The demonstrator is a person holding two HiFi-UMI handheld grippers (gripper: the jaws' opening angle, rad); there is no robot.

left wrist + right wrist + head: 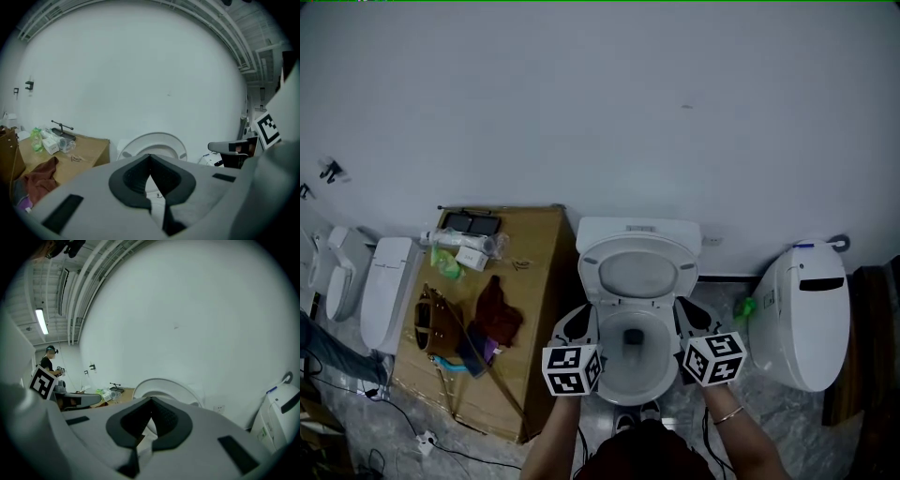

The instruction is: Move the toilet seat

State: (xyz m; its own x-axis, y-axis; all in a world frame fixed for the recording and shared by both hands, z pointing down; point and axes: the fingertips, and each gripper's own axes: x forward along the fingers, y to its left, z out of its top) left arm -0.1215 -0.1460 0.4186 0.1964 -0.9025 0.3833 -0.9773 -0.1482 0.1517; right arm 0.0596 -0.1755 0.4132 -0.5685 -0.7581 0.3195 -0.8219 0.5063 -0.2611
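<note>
**Seat stands raised, dead ahead of both tools**

Your left tool [578, 325] and right tool [692, 322] flank the toilet bowl [661, 372] at 9 and 3 o'clock. Both are closed tight with nothing between the jaws. The toilet seat [637, 272] leans upright against the tank at 12 o'clock from each tool, hinge line running 9 to 3. Neither hand looks nearer. The bowl shows only its dark drain opening.
</note>
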